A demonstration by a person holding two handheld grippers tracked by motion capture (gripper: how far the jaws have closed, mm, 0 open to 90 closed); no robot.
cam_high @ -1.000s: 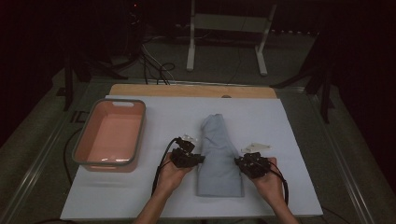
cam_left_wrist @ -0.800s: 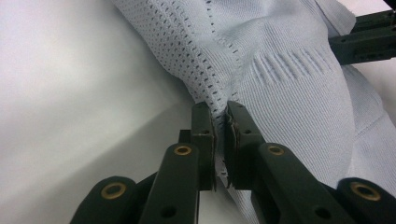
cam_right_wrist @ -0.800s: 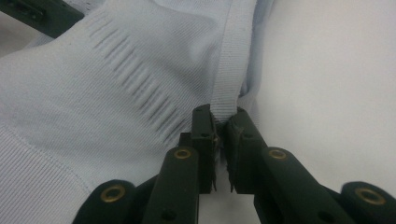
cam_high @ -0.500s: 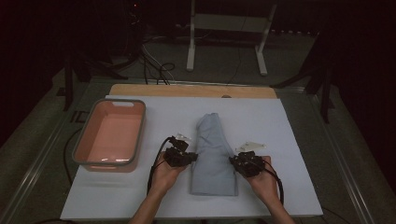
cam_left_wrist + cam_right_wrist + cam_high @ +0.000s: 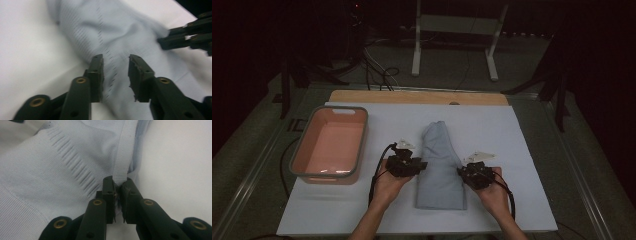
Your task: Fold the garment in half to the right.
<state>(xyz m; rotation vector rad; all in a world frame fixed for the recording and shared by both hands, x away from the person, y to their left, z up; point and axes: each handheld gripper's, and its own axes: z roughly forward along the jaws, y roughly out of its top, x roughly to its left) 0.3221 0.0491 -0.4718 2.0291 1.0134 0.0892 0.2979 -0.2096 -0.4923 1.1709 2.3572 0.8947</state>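
A light blue knit garment (image 5: pixel 439 170), folded into a long narrow shape, lies on the white board (image 5: pixel 522 130). My left gripper (image 5: pixel 423 165) sits at its left side. In the left gripper view the jaws (image 5: pixel 115 61) stand apart over the cloth (image 5: pixel 112 30), which lies between them unpinched; they have just been opening. My right gripper (image 5: pixel 460 173) is at the garment's right side. In the right gripper view its jaws (image 5: pixel 117 185) are shut on the ribbed edge of the garment (image 5: pixel 50 170). The right gripper's fingers (image 5: pixel 185 35) show across the cloth.
A pink tub (image 5: pixel 362 135) with a grey rim stands on the board's left part, close to my left hand. A wooden strip (image 5: pixel 412 96) runs along the board's far edge. Cables and a white stand (image 5: pixel 452 30) lie on the dark floor beyond.
The left hand has edged slightly left at the garment's side. The right hand and the garment lie much as before.
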